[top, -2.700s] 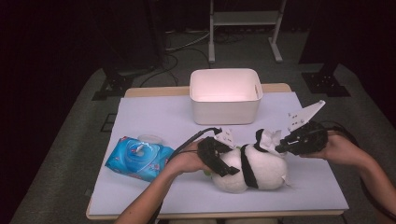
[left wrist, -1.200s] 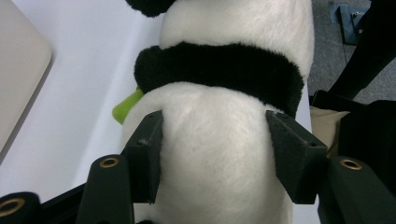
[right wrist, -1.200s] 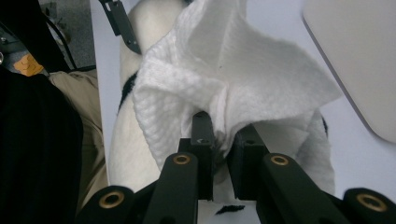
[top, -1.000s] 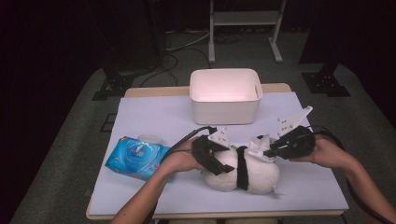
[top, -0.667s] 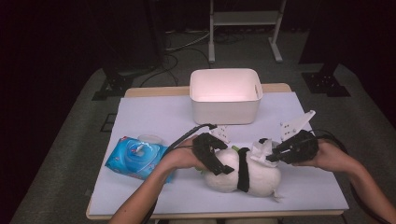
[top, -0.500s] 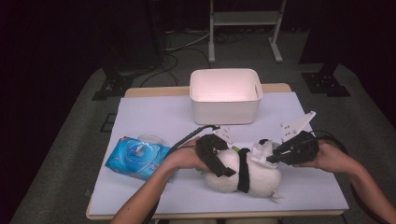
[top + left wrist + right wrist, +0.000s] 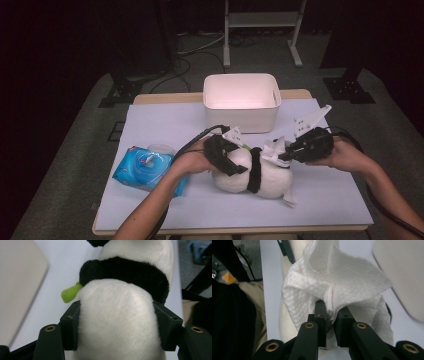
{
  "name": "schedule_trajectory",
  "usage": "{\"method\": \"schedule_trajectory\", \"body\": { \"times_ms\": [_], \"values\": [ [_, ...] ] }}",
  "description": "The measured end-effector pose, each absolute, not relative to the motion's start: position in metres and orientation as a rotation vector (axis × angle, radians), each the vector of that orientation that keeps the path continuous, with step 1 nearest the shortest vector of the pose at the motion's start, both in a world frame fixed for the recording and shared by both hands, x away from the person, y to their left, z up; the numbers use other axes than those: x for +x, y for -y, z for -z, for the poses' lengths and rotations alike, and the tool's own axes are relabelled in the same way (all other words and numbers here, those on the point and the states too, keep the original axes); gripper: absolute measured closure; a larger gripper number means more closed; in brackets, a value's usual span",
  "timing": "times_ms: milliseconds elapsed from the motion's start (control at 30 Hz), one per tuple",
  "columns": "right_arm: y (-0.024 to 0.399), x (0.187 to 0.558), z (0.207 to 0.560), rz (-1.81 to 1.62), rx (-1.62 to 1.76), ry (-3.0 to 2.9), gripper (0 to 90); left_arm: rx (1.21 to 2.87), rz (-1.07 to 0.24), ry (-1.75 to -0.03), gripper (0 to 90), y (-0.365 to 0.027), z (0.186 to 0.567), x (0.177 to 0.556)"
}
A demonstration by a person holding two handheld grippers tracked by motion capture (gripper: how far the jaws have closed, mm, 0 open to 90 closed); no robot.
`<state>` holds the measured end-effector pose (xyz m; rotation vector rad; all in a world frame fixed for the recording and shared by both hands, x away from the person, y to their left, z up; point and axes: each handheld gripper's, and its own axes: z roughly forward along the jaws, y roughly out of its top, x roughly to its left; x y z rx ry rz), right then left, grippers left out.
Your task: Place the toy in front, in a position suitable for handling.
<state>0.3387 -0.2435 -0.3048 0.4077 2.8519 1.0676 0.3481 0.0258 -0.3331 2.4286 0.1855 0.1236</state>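
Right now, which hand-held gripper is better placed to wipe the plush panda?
Right. The right hand-held gripper is shut on the crumpled white wet wipe, right beside the black-and-white plush panda toy. The left hand-held gripper straddles the panda's white body, steadying it.

The right gripper has lowered the wipe onto the toy panda; the left gripper has just been closing its fingers around the panda's body.

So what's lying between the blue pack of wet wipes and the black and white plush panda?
In the high view, the person's left hand with the left gripper lies between the blue wipes pack and the plush panda, jaws around the toy's white end.
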Motion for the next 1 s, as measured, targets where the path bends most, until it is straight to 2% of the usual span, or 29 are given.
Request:
{"method": "schedule_trajectory", "body": {
  "times_ms": [200,400,633,1000],
  "values": [
    [0.230,0.342,0.309,-1.041,0.392,-2.875,80.7,2.413,-0.110,-0.205,32.4,-0.038,0.344,0.348],
    [0.241,0.339,0.313,-0.948,0.426,-2.875,80.6,2.387,-0.105,-0.227,31.2,-0.052,0.355,0.344],
    [0.242,0.340,0.316,-0.972,0.439,-2.868,80.6,2.389,-0.114,-0.213,30.6,-0.047,0.356,0.339],
    [0.219,0.347,0.308,-0.979,0.382,-2.875,80.6,2.385,-0.105,-0.171,29.9,-0.038,0.353,0.333]
  ]
}}
